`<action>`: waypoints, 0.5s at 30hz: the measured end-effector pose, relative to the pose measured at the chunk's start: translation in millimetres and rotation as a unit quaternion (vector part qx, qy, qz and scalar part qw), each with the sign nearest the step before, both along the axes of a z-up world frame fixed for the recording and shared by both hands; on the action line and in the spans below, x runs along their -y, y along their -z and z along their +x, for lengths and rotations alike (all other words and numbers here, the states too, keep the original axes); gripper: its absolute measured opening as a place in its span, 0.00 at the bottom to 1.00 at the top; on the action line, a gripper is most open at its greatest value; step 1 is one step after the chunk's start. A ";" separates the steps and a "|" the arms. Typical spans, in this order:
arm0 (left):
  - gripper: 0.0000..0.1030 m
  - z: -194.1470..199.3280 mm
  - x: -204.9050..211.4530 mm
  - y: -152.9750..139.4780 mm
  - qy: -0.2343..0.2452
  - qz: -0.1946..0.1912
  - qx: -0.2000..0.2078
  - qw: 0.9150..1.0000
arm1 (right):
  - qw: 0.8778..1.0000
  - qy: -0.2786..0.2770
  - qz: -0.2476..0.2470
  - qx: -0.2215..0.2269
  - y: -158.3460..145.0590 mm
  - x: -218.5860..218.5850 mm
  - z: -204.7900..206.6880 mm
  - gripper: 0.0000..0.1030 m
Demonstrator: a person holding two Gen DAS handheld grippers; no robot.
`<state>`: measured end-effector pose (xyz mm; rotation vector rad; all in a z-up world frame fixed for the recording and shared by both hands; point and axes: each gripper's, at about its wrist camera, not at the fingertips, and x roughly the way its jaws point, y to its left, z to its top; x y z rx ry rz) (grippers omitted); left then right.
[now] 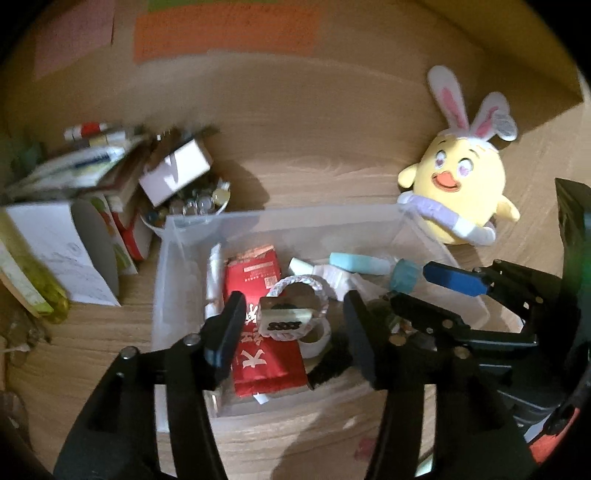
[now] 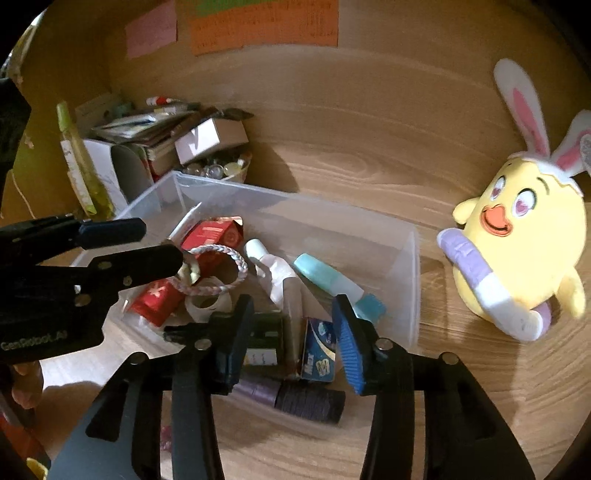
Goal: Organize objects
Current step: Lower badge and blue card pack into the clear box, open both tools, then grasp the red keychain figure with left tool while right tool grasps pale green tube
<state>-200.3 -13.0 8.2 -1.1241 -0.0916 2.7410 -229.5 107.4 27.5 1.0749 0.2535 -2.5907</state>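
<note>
A clear plastic bin sits on the wooden desk and holds a red packet, a braided bracelet with a tile charm, a teal-capped tube, tape rolls, a blue box and dark spools. My left gripper is open over the bin, with the bracelet charm between its fingers. My right gripper is open over the bin's near end; it also shows in the left wrist view. The left gripper shows in the right wrist view.
A yellow chick plush with bunny ears stands right of the bin. A pile of books, boxes and a bowl of marbles lies behind the bin at left. Coloured paper notes hang on the back wall.
</note>
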 end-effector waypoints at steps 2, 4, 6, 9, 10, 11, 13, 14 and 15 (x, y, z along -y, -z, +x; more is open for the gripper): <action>0.65 8.9 -2.4 -7.6 0.005 -0.001 -0.011 1.000 | 1.000 -0.003 -0.004 -0.007 -6.2 -2.3 9.4 0.46; 0.70 19.8 -3.5 -14.5 0.005 -0.002 -0.022 1.000 | 1.000 -0.010 -0.011 -0.016 -12.3 -4.7 22.4 0.51; 0.74 29.6 -4.8 -19.2 0.004 -0.009 -0.031 0.999 | 0.999 -0.017 -0.018 -0.022 -16.8 -7.9 35.7 0.56; 0.76 46.9 -5.9 -22.8 0.006 -0.024 -0.041 0.999 | 0.999 -0.029 -0.029 -0.026 -21.3 -13.8 56.9 0.62; 0.76 52.2 -6.5 -22.8 0.008 -0.028 -0.043 0.999 | 0.999 -0.034 -0.033 -0.025 -21.7 -16.1 65.0 0.62; 0.79 58.3 -6.3 -22.0 0.010 -0.033 -0.043 0.998 | 0.998 -0.038 -0.035 -0.023 -20.8 -17.1 70.2 0.63; 0.84 67.6 -6.6 -19.5 0.011 -0.039 -0.044 0.998 | 0.998 -0.049 -0.043 -0.012 -16.9 -19.1 82.8 0.63; 0.85 71.9 -6.2 -17.4 0.011 -0.042 -0.044 0.998 | 0.997 -0.057 -0.047 -0.003 -13.6 -19.5 89.2 0.63; 0.85 76.9 -5.7 -14.3 0.012 -0.045 -0.041 0.998 | 0.997 -0.062 -0.049 0.001 -11.1 -19.2 93.7 0.63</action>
